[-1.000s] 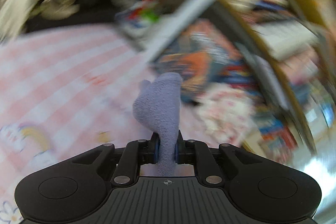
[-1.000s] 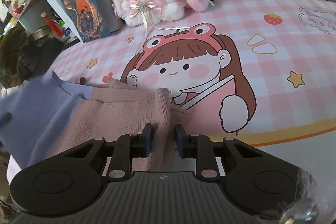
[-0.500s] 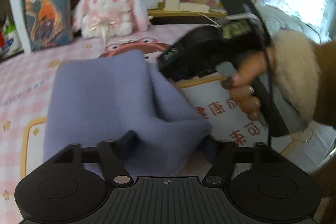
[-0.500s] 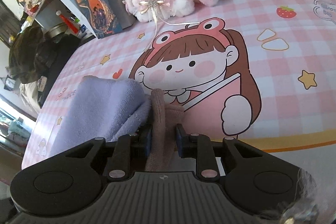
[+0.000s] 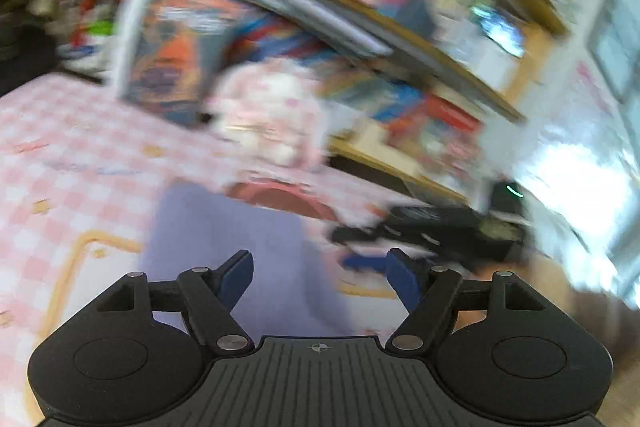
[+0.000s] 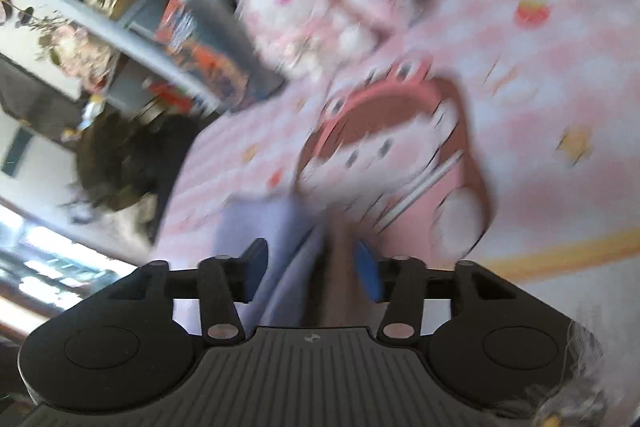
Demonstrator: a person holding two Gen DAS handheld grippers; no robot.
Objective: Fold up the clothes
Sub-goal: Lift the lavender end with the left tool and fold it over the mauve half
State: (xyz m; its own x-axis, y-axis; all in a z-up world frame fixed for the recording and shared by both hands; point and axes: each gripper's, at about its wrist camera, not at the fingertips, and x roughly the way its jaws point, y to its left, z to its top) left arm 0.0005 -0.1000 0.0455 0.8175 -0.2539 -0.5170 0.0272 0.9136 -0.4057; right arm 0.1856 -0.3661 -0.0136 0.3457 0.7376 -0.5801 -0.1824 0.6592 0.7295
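Lilac knit cloth, the folded garment (image 5: 224, 251), lies flat on the pink checked surface (image 5: 60, 155), just ahead of the left tool (image 5: 319, 277). That tool's blue pads stand wide apart with nothing pinched between them, and its jaws are closing a little. Just right of the garment sits the right tool (image 6: 311, 269): its jaws are opening, and a fold of lilac and brownish cloth runs up between the pads; through the blur the pads seem to have come off it, though I cannot be sure.

Beyond the garment the cartoon girl print (image 6: 384, 131) shows on the surface, and farther still the plush rabbit (image 6: 320, 11) sits against the bookshelf (image 5: 360, 27).

My reading is that a fold has been laid and both tools are letting go. To do this well, the right tool should open fully before it lifts, so the edge does not get dragged back off the garment; then draw both tools straight away from the garment. The soft knit will likely spring slightly, so a light press along the crease would help before the next fold.
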